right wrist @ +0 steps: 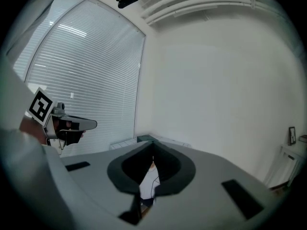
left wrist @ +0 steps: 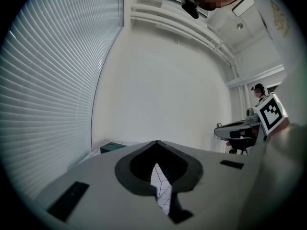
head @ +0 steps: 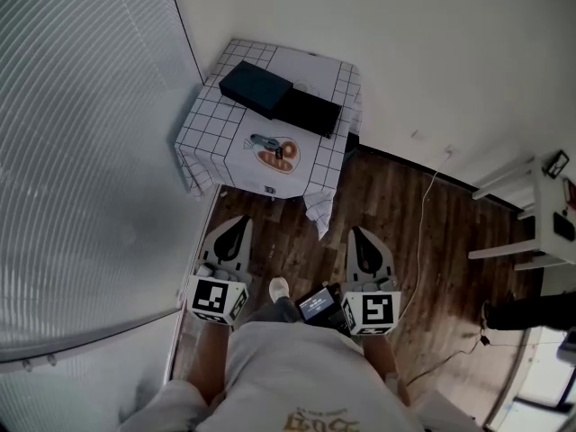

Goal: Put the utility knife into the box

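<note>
The left gripper (head: 238, 227) is showing its jaws pressed together on nothing, and the right gripper (head: 359, 236) is showing the same. Both are pointing towards the table (head: 202, 129), well apart from it. The utility knife (head: 277, 155) is lying on the table's near part, ahead and between the two grippers, somewhat nearer the left. Its long axis is appearing to run crosswise. The box (head: 256, 88) is sitting beyond it.
</note>
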Demonstrator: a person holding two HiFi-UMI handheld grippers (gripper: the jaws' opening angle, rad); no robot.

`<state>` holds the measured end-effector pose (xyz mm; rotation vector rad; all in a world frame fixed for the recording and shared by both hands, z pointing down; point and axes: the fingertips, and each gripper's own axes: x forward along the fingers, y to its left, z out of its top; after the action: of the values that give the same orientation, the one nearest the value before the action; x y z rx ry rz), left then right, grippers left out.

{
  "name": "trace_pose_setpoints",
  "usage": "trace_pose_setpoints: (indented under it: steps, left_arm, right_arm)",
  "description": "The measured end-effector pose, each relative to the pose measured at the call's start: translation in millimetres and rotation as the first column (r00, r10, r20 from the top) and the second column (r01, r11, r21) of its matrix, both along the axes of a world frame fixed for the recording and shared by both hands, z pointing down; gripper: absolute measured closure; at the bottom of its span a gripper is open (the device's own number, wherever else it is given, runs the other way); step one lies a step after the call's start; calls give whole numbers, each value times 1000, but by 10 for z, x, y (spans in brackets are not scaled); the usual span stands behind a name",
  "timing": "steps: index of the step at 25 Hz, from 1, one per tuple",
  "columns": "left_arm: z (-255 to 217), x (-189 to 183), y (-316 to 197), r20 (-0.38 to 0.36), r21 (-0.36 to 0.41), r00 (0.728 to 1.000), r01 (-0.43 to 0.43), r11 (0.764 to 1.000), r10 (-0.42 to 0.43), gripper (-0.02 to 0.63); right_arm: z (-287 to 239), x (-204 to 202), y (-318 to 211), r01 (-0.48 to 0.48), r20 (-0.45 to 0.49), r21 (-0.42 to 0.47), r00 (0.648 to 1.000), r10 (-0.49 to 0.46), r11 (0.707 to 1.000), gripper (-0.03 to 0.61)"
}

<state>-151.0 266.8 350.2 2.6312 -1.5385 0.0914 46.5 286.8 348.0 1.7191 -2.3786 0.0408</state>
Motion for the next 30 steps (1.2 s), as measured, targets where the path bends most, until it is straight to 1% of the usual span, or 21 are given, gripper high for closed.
trace_pose_setpoints:
  steps: [4, 12, 16, 22, 26, 30]
  left_arm:
    - [16, -47, -185, 2, -1, 1000, -8, 1000, 8, 606]
    - [93, -37, -635, 14, -22, 1000, -11, 1000, 11, 606]
    - [117, -7, -995, 26, -23, 1000, -5, 1000, 6, 606]
    - [56, 24, -1637, 35, -14, 999, 31, 999, -31, 606]
    - [51, 40, -1999, 43, -20, 998, 56, 998, -55, 606]
    - [90, 43, -2303, 52, -23, 995, 82, 996, -81, 606]
  right_arm:
    - [-50, -13, -142, -11, 1, 22, 1000, 11, 1000, 572]
    - [17, 26, -578, -9, 10, 7, 1000, 9, 1000, 571]
    - [47, 25, -967, 18, 17, 12, 1000, -18, 1000, 572]
    - [78, 42, -1721, 64, 9, 0, 998, -64, 998, 571]
    - [111, 113, -2142, 70, 6, -13, 998, -70, 997, 571]
    - [184, 192, -2442, 77, 16, -27, 997, -77, 997, 571]
